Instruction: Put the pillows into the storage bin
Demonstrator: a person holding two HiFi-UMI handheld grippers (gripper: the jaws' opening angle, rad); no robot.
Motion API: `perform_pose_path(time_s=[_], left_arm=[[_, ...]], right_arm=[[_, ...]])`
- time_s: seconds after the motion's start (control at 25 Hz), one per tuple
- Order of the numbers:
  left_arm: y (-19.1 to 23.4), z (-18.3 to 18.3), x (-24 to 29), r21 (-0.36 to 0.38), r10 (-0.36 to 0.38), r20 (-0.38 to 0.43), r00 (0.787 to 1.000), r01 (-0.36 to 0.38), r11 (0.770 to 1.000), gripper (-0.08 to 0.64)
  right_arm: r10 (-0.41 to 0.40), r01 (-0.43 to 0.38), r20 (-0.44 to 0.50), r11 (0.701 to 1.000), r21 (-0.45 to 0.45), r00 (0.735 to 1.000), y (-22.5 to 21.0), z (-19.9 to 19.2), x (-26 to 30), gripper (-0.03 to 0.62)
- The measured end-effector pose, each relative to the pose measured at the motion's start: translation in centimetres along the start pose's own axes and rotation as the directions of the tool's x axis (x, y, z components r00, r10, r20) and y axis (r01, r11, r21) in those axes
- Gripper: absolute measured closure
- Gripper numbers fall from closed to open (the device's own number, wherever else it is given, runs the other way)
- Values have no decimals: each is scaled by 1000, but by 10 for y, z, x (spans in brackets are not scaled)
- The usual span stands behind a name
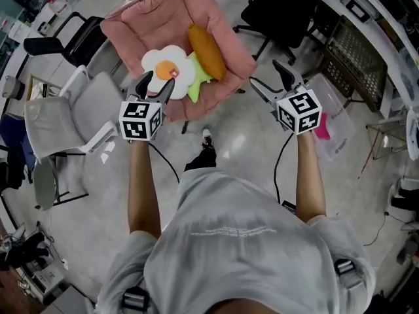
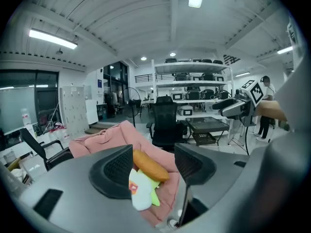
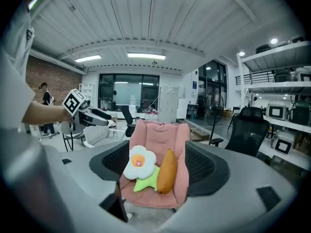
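pillows [image 1: 171, 67] piled on pink chair [image 1: 219, 15], glossy grey floor [image 1: 242, 142], left tool [image 1: 160, 79] and right tool [image 1: 265, 73] both wide, empty

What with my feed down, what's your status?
Left tool, right tool open, empty. Flower pillow, orange pillow, green pillow on pink chair. Clear bin at right; nothing blocking.

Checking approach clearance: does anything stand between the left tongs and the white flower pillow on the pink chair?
Nothing visible does. The left tongs, jaws apart, point straight at the white flower pillow on the pink chair, with no object between them.
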State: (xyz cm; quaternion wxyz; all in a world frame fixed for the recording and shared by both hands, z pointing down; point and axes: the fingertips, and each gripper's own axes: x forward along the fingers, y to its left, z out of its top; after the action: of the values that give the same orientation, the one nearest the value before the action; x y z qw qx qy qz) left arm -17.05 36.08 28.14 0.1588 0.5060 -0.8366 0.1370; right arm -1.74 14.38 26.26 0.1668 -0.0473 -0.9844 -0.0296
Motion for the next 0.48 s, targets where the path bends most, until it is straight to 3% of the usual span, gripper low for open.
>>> perform_pose_path(time_s=[0.28,0.4,0.48], left_arm=[[109,-20,80,-71,47,-103,994,-54,996,275],[148,-43,101,-54,82,-172,982,-93,994,275],[169,-63,111,-83,88,-216,972,-108,991,275]], right_arm=[[39,-37,-54,999,36,998,-40,24,132,241],[50,-45,-77,997,61,996,-49,23,178,238],[69,-62,-116,996,67,991,-48,16,207,238]])
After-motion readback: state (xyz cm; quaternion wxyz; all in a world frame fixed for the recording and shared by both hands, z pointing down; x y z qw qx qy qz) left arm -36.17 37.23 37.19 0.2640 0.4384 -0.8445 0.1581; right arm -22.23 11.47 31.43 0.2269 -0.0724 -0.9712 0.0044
